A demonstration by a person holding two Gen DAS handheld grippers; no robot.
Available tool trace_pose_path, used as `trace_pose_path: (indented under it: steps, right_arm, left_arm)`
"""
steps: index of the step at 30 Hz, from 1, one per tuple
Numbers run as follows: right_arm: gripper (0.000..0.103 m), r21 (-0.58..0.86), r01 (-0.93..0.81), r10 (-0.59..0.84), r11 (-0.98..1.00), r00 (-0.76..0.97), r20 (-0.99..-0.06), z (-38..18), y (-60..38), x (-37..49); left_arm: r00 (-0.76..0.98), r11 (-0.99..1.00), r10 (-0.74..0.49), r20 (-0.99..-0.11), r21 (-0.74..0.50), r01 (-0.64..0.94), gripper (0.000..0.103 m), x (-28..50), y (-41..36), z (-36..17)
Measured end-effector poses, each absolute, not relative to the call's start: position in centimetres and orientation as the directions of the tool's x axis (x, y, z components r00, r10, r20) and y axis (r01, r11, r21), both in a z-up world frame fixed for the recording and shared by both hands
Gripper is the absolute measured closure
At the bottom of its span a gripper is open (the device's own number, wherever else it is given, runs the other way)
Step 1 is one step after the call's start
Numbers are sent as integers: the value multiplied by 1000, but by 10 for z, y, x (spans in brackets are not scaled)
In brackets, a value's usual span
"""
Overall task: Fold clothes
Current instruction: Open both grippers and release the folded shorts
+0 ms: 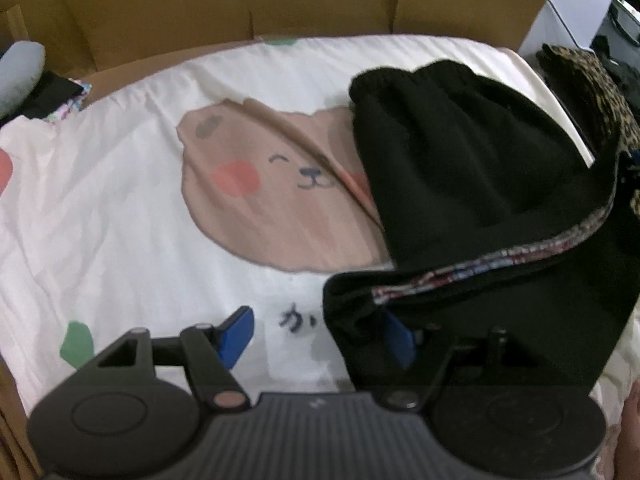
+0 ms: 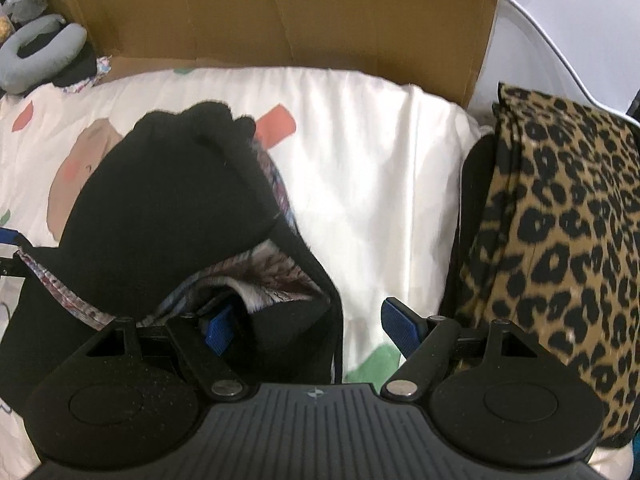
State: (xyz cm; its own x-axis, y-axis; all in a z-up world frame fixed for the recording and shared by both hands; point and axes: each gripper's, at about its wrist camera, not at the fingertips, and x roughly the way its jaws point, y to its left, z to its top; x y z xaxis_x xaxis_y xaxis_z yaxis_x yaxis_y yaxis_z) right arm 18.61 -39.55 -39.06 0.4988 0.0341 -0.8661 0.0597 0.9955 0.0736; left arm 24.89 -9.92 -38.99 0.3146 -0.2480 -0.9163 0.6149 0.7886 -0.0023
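Listing the scene from left to right.

Grey neck pillow (image 2: 36, 56): far left edge, off the work area, out of the way.

White sheet (image 1: 120, 200) with a bear print (image 1: 260, 184): spread flat over the surface, evidently as the folding ground; a cardboard wall (image 2: 280, 12) stands behind it.

Left gripper (image 1: 318, 336): jaws stand wide. Its left pad is over bare sheet; its right pad is tucked under the hem of the black garment (image 1: 460, 152). No squeeze on the cloth is visible, so it reads as hooked, not clamped.

Black garment: bunched in the middle of the sheet, between the two grippers, its patterned lining (image 1: 500, 256) turned out along one edge. Judged mid-fold, the near edge draped over both tools.

Right gripper (image 2: 308, 330): jaws wide too. Left pad buried in the garment's lined opening, right pad clear over sheet. Nothing pinched.

Leopard-print fabric (image 2: 560, 240): far right, beside the sheet, apparently folded and set aside.
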Motion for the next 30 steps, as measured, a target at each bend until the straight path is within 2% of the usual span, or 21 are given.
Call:
trace_pose_path:
  steps: [16, 18, 20, 22, 25, 26, 30]
  right_arm:
    - [22, 160, 94, 73, 983, 596, -800, -345, -418, 185]
    - [28, 161, 73, 88, 984, 590, -803, -346, -417, 184]
    - [42, 162, 50, 104, 986, 575, -811, -351, -414, 182]
    - [50, 166, 38, 117, 985, 561, -820, -357, -411, 181]
    - [55, 168, 8, 136, 986, 552, -823, -365, -405, 180]
    - [59, 168, 0, 140, 986, 548, -825, -368, -403, 181]
    - [61, 166, -27, 154, 986, 538, -829, -376, -397, 187]
  left_arm:
    - [357, 804, -269, -894, -5, 594, 37, 252, -89, -375]
    - [350, 801, -277, -895, -14, 598, 43, 251, -89, -377]
    - [343, 797, -287, -894, -24, 603, 46, 249, -89, -379]
    - [336, 796, -294, -895, -35, 605, 49, 248, -89, -381]
    - [322, 791, -310, -895, -55, 610, 59, 247, -91, -384]
    - [316, 789, -315, -895, -62, 611, 61, 246, -92, -386]
    - [299, 784, -332, -895, -86, 615, 61, 245, -95, -391]
